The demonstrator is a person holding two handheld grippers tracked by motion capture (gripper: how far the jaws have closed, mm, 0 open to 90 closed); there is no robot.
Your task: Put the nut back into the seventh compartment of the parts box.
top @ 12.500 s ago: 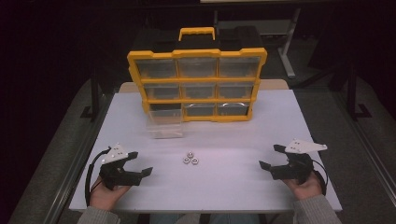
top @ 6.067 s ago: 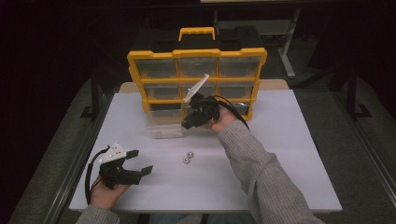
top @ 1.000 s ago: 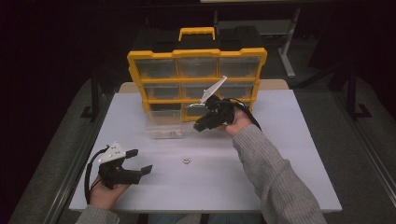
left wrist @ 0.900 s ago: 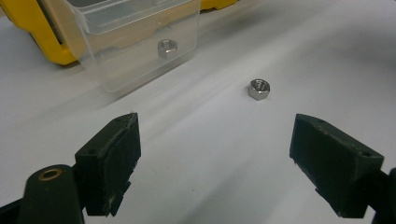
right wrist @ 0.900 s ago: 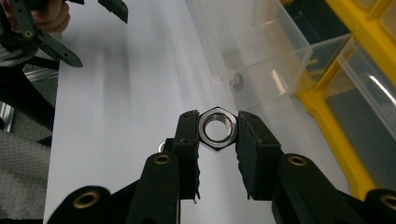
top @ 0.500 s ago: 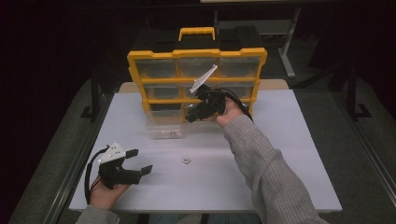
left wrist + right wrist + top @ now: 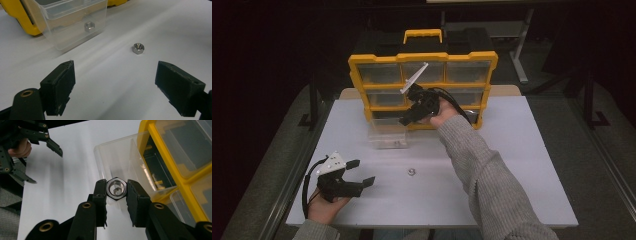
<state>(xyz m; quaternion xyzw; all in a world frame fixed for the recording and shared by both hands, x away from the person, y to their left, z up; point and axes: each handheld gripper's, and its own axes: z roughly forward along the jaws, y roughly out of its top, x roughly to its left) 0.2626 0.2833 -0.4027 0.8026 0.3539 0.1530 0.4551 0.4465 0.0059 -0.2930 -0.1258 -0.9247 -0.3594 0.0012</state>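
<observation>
My right gripper [image 7: 116, 188] is clenched on one steel nut [image 7: 116, 188], held above the clear drawer [image 7: 120, 157] that stands pulled out on the white worktop [image 7: 522, 165], just in front of the yellow organizer [image 7: 422, 55] at the far side. One nut [image 7: 89, 26] already lies inside that drawer, and one more loose nut [image 7: 138, 48] lies on the worktop to the near right of it: three nuts counted. My left gripper [image 7: 357, 172] rests near left, jaws spread wide and released, holding nothing
</observation>
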